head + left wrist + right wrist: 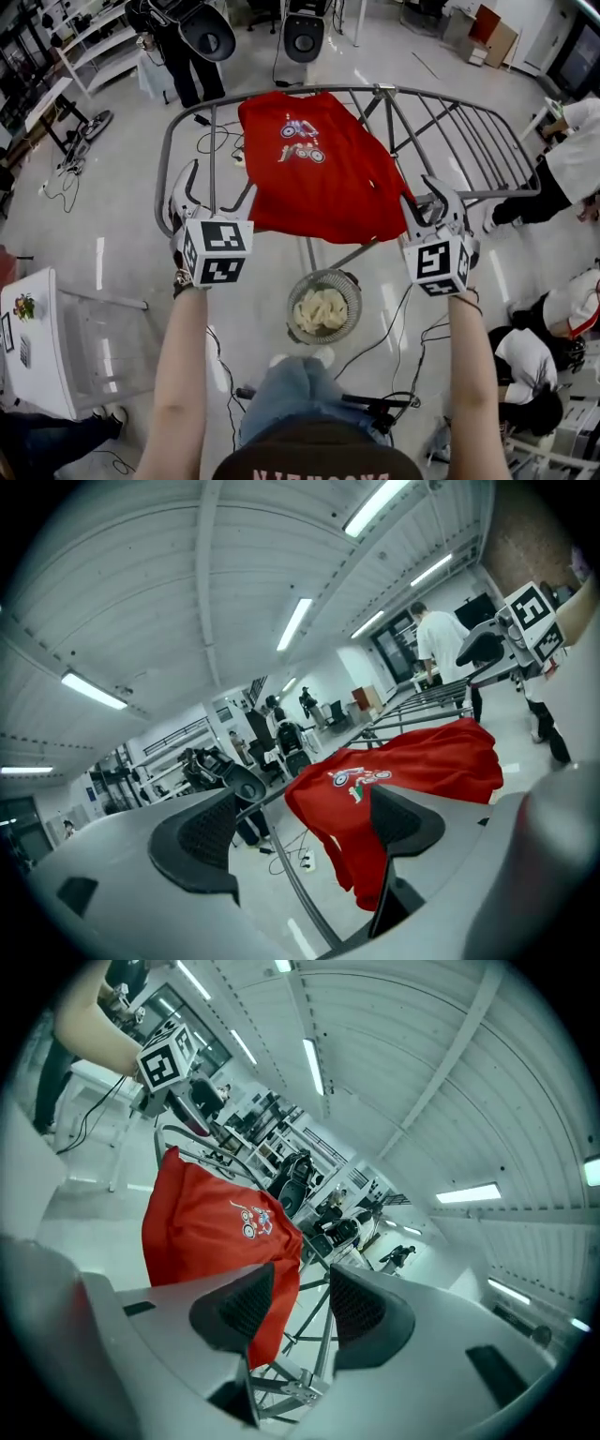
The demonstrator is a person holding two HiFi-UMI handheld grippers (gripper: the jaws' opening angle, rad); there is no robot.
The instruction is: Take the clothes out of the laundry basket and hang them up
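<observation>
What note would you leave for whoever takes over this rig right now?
Left tool: jaws wide apart, empty, beside the red shirt's lower left corner.
Right tool: jaws apart but narrower, empty, at the shirt's lower right corner.
Things: red shirt is draped over the drying rack. The laundry basket sits on the floor below, with pale clothes inside.
Done: red shirt hung.
Left: lift out the pale clothes and hang them on the bare bars.

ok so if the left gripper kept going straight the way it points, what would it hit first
Most likely the drying rack, whose grey bar crosses the gap between the left gripper's open jaws. The red shirt hangs just right of that line and might be brushed; depth is unclear.
</observation>
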